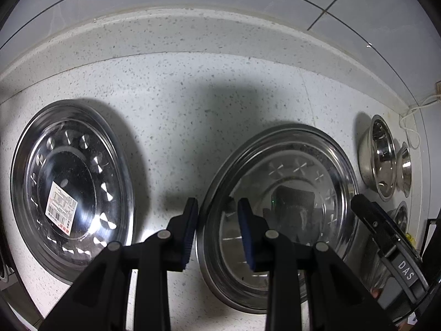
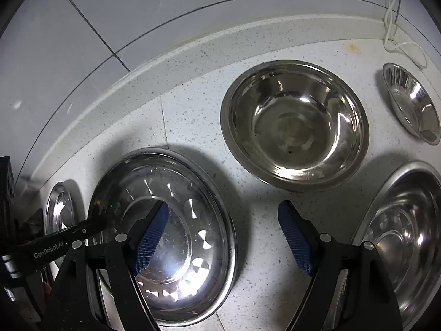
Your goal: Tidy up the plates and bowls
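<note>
Both my blue-padded left gripper (image 1: pixel 217 234) and right gripper (image 2: pixel 223 237) hang open, bracketing opposite rims of the shiny round steel plate (image 1: pixel 289 193) for stacking

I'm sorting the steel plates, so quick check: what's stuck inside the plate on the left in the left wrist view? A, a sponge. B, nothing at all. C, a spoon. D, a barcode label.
D: a white barcode label sits on the base of the left plate, which lies flat on the speckled counter.
</note>
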`<state>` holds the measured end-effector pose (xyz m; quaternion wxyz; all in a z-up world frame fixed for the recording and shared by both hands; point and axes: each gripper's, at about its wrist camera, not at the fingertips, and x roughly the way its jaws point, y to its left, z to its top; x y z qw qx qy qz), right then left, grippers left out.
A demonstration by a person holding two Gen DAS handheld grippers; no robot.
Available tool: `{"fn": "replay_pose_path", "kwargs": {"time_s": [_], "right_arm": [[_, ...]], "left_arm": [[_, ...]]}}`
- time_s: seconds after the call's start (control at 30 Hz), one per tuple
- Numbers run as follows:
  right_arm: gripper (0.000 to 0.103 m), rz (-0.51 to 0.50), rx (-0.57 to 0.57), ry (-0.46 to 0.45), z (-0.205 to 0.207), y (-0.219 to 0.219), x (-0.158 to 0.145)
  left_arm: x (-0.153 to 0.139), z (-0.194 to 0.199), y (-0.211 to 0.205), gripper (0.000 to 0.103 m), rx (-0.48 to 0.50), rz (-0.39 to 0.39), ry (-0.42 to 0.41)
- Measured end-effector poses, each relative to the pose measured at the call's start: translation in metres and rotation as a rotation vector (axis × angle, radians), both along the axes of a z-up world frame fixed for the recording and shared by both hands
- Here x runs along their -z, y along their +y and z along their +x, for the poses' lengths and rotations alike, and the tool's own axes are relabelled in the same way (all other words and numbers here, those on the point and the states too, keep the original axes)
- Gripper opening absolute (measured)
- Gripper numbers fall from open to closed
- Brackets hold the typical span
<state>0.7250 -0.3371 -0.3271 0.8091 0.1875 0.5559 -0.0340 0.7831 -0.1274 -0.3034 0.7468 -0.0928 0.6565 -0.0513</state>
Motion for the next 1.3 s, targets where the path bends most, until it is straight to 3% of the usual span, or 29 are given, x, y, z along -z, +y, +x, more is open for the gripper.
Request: {"fn": "replay_pose_path", "kwargs": {"time_s": [0.13,0.47,0.77,0.87,0.97,1.23,1.3], "right_arm": [[0.077,0.037,-0.015,0.013,0.007,0.001,0.003],[0.078,0.018,-0.048,0.096,0.023,0.008,0.013],[0.082,0.18,-0.094,0.21,0.048,0.009,0.032],[0.084,0.209,-0.089,0.204,0.048,0.009,0.036],[0.084,0.304,-0.091,0.177,0.047,0.009,0.039],[0.084,0.314,-0.081,0.131,0.042,0.011,0.043],[0.078,0.312,-0.089,0.13,0.039,0.01,0.041]], "left_arm": [[0.003,-0.002,0.004,0.029,-0.007,-0.01,0.013],[0.014,0.001,0.007,0.029,-0.024,-0.007,0.044],[0.018,0.005,0.008,0.029,-0.033,-0.004,0.066],[0.018,0.005,0.008,0.029,-0.031,-0.003,0.07],[0.019,0.005,0.008,0.029,-0.032,-0.002,0.069],[0.018,0.004,0.005,0.029,-0.028,0.011,0.064],[0.017,0.004,0.005,0.029,-0.032,0.012,0.06]]}}
